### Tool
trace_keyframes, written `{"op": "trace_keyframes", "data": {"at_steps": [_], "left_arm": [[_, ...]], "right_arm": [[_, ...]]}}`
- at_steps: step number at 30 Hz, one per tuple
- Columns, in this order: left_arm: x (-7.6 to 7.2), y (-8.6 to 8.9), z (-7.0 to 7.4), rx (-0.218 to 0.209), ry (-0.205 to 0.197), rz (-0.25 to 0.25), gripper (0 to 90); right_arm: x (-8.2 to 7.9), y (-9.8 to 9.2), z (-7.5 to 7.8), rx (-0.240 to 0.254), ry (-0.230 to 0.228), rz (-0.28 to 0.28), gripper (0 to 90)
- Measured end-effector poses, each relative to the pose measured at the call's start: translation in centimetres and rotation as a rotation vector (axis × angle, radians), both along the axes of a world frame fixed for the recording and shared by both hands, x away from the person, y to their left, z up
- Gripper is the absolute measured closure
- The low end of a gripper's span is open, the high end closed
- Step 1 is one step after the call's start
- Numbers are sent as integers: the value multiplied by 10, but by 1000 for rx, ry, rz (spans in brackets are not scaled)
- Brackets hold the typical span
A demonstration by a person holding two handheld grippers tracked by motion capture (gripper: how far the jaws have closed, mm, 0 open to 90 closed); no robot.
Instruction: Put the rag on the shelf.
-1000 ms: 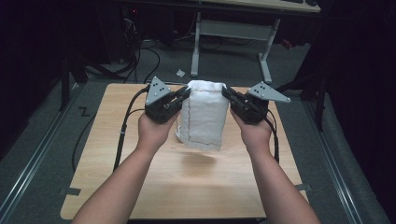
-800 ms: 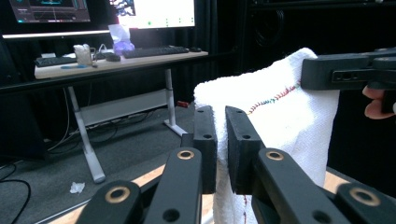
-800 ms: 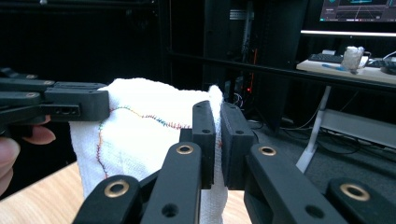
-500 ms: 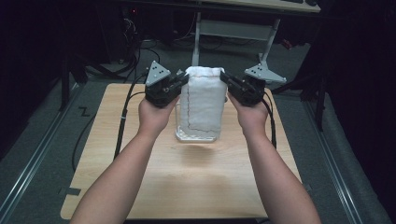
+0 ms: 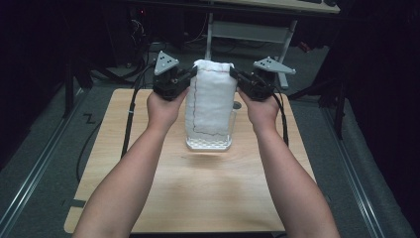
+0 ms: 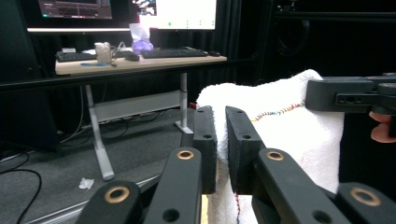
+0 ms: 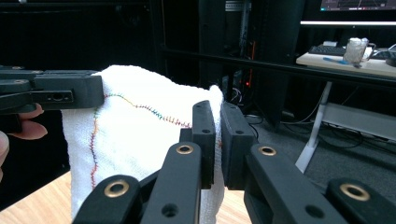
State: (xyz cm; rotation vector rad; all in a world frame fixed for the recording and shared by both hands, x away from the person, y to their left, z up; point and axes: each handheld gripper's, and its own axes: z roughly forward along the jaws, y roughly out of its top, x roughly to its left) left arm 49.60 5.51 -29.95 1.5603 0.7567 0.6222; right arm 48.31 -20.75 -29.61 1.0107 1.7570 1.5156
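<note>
Both forearms reach forward over the table [image 5: 148, 198]. Left gripper [image 5: 190, 74] and right gripper [image 5: 235, 75] each pinch an upper corner of a white towel [image 5: 210, 101], jaws nearly closed on the cloth. The towel hangs between them, lower edge near the tabletop. Beyond stands a desk [image 6: 140, 63].

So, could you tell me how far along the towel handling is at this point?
Done: both top corners are pinched, the left gripper and right gripper each shut on the white towel. In hand: it hangs lifted and spread, lower edge over a clear ridged piece on the table. Left, probably: laying it down or folding; no fold shows.
</note>
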Motion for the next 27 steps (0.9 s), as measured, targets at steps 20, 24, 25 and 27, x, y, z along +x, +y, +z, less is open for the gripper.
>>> {"op": "trace_keyframes", "data": {"at_steps": [20, 24, 25, 27], "left_arm": [[48, -14, -51, 127, 177, 7, 817], [53, -12, -67, 124, 229, 5, 796], [56, -10, -75, 112, 252, 2, 783], [58, -9, -81, 101, 275, 2, 753]], "right_arm": [[50, -1, -45, -105, 155, -40, 860], [57, -3, -57, -132, 198, -32, 859], [62, -3, -65, -132, 233, -23, 858], [64, -3, -70, -131, 243, -20, 856]]}}
